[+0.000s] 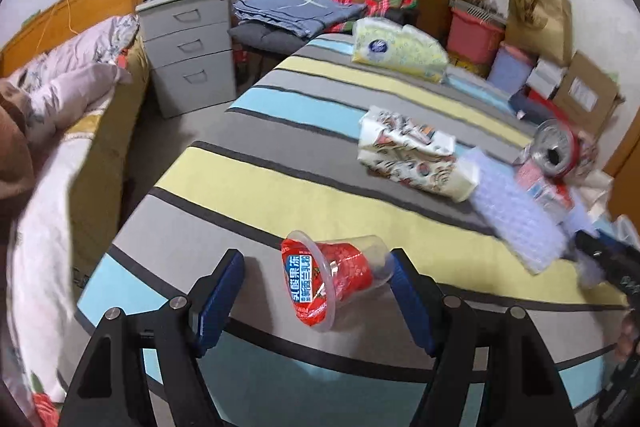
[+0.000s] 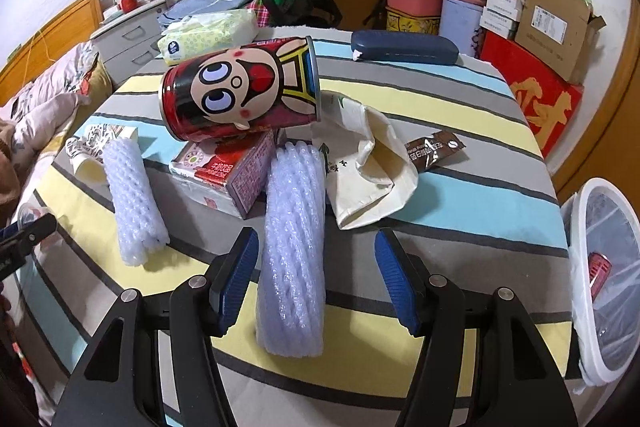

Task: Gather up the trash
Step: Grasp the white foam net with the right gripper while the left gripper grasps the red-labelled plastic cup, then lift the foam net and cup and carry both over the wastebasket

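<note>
A clear plastic cup with a red label (image 1: 332, 279) lies on its side on the striped tablecloth (image 1: 260, 179). My left gripper (image 1: 316, 257) is open around it, and the cup's base lies close to the right pad. In the right wrist view a pale foam net sleeve (image 2: 294, 247) lies lengthwise between the fingers of my open right gripper (image 2: 316, 237), nearer the left pad. Beyond it lie a second foam sleeve (image 2: 134, 195), a milk carton (image 2: 228, 171), a red cartoon can (image 2: 240, 91) resting on the carton, a crumpled white paper bag (image 2: 368, 163) and a brown sachet (image 2: 434, 149).
A white-rimmed bin lined with plastic (image 2: 582, 227) stands off the table's right edge with a red can (image 2: 598, 271) inside. A navy glasses case (image 2: 404, 47) and tissue pack (image 2: 208, 35) lie at the far side. A bed (image 1: 60, 147), drawers (image 1: 192, 47) and stacked boxes (image 2: 552, 23) surround the table.
</note>
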`<state>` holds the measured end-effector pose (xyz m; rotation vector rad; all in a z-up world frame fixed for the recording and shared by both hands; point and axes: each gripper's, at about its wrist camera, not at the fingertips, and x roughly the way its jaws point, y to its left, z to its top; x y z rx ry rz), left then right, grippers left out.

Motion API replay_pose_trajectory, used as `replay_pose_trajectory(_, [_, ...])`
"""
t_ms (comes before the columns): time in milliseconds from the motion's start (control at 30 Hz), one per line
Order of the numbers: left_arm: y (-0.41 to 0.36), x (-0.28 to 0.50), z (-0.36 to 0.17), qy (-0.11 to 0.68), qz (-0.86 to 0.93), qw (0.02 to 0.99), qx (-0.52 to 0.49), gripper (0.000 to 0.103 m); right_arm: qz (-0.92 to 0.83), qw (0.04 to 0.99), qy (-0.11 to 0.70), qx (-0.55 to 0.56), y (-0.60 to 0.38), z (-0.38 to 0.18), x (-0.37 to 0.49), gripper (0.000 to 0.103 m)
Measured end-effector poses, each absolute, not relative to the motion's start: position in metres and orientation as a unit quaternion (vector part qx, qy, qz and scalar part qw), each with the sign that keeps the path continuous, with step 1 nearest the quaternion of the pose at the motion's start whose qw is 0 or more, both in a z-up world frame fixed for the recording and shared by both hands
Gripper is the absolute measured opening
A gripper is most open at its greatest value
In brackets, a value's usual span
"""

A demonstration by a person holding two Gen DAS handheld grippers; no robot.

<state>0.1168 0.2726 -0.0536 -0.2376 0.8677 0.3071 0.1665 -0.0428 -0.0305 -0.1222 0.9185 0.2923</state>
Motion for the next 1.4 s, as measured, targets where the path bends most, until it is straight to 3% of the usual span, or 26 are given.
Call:
replay_pose_trajectory(267, [0.279, 0.120, -0.054, 0.408, 0.126, 0.894, -0.136, 0.073, 0.153, 0.878, 0.450, -0.057, -0.040, -0.035, 0.167, 0.039])
replay_pose_trajectory(333, [0.280, 0.119, -0.054, 0.406, 0.124, 0.894, -0.142, 0.066, 0.155, 0.879, 0.448, -0.059, -0.039, -0.035, 0.165, 0.028])
replay_pose_trajectory(367, [0.279, 0.119, -0.054, 0.407, 0.126, 0.894, -0.138, 0.058, 0.156, 0.879, 0.447, -0.059, -0.039, -0.035, 0.164, 0.028])
replay_pose_trajectory(433, [0.278, 0.118, -0.053, 0.407, 0.125, 0.894, -0.137, 0.053, 0.159, 0.878, 0.447, -0.058, -0.039, -0.036, 0.163, 0.026])
replay_pose_trajectory(1400, [0.166, 0.102, 0.001, 0.371, 0.027, 0.925, -0.080, 0.053, 0.170, 0.899, 0.404, -0.013, -0.073, -0.013, 0.135, 0.023])
